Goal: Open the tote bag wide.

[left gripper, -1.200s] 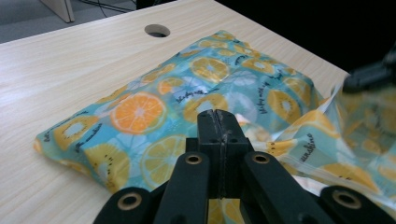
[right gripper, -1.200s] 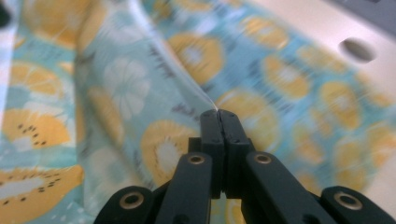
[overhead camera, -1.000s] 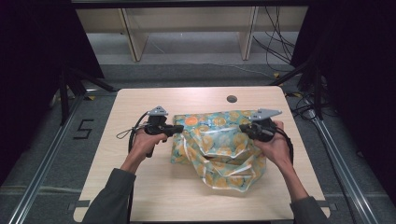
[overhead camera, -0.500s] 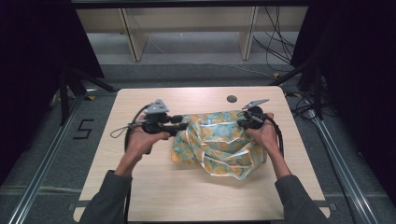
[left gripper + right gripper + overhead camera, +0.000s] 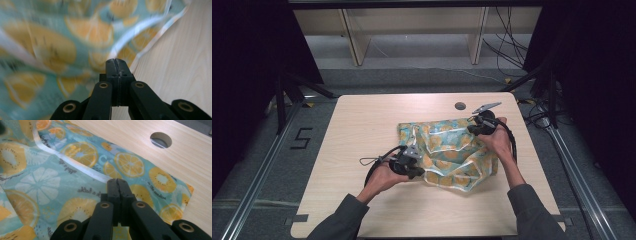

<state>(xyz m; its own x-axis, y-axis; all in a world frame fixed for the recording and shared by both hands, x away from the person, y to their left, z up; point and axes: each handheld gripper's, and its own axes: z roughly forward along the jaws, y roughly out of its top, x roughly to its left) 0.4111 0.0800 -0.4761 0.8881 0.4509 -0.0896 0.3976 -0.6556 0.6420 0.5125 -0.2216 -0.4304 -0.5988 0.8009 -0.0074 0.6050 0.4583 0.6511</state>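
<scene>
A teal cloth (image 5: pixel 452 150) printed with orange and lemon slices lies rumpled on the wooden table (image 5: pixel 362 130). My left gripper (image 5: pixel 416 172) is at the cloth's near left edge. In the left gripper view its jaws are pressed together at the tip (image 5: pixel 116 61), with the blurred cloth (image 5: pixel 75 37) and its white hem right at them. My right gripper (image 5: pixel 472 129) is at the cloth's far right corner. In the right gripper view the jaws meet (image 5: pixel 117 181) on the white hem of the cloth (image 5: pixel 82 152), which spreads flat beyond.
A round cable hole (image 5: pixel 460 106) (image 5: pixel 161 140) sits in the table just behind the cloth's right corner. Wooden shelving (image 5: pixel 412 30) stands beyond the table, and cables (image 5: pixel 532 117) trail off its right side. Bare wood lies left of the cloth.
My left gripper has swung from the cloth's far left down to its near left edge, taking cloth with it. The right gripper has stayed near the far right corner.
</scene>
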